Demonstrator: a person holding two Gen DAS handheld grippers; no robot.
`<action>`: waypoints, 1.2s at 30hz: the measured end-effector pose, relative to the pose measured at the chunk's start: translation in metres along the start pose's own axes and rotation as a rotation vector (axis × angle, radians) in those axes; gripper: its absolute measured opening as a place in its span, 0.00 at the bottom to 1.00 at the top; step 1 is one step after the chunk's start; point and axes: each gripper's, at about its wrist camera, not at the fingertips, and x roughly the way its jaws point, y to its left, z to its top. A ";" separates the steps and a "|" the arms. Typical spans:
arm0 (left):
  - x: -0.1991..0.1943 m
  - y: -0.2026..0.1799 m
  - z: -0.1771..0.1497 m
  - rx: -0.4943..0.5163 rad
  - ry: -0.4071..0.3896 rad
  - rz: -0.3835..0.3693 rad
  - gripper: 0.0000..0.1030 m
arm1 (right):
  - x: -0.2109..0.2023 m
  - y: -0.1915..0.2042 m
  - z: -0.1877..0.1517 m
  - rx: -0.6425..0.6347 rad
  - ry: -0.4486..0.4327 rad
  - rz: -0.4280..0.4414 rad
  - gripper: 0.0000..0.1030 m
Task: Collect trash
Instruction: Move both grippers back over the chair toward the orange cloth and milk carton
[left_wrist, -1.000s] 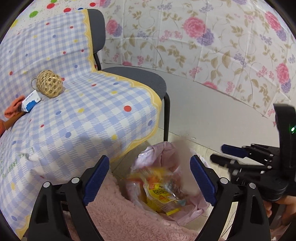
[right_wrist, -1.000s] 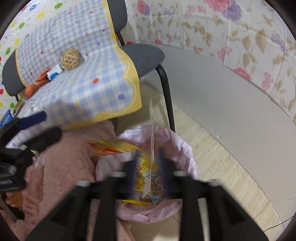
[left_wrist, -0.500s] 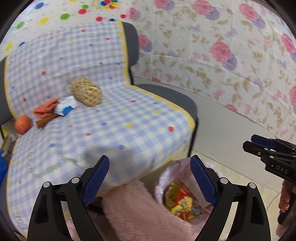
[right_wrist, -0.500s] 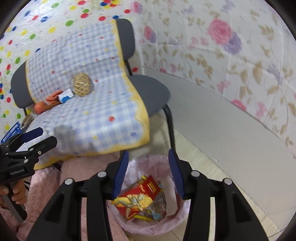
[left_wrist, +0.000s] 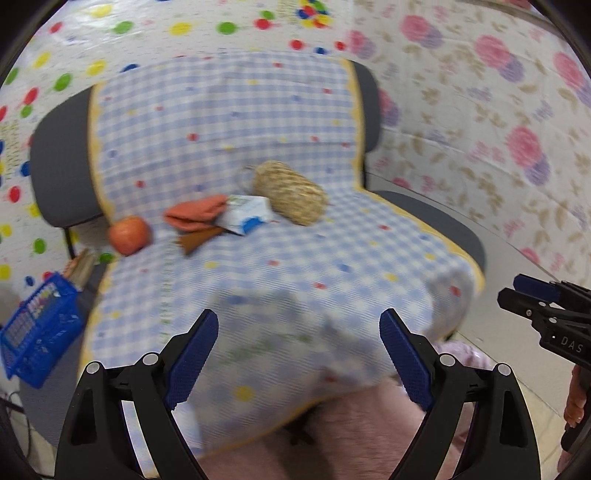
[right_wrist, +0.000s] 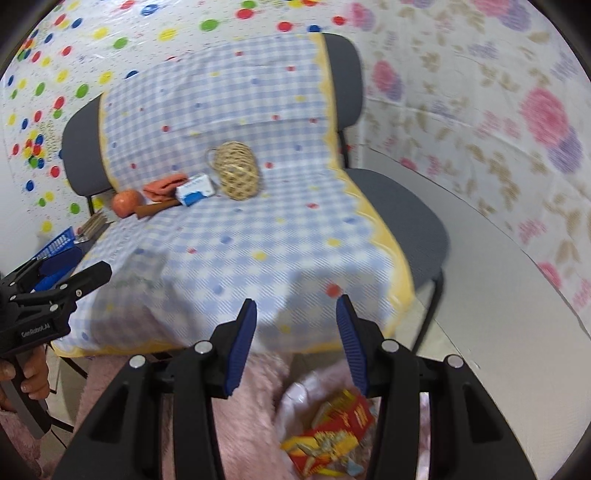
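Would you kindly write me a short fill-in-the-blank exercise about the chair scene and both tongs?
1. The woven wicker ball rests on the ____ cloth.
2. The white-and-blue carton lies between the wicker ball and the round orange ____.
3. The left tongs and right tongs are both ____, holding nothing.

Missing words: checked; fruit; open

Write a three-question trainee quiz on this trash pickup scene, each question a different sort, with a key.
1. True or false: the right claw holds a piece of trash.
2. What touches the woven ball on the checked cloth? A) the small blue-and-white carton B) the orange fruit C) the blue basket
3. Fill in: the red-and-yellow wrapper lies in the pink ____.

Key: 1 false; 2 A; 3 bag.
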 end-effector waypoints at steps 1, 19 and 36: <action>0.000 0.012 0.004 -0.017 -0.003 0.024 0.86 | 0.004 0.004 0.004 -0.006 0.001 0.008 0.43; 0.018 0.111 0.065 -0.084 -0.008 0.256 0.86 | 0.078 0.059 0.084 -0.095 -0.001 0.133 0.56; 0.096 0.157 0.123 -0.123 -0.018 0.244 0.86 | 0.152 0.096 0.156 -0.140 -0.028 0.165 0.29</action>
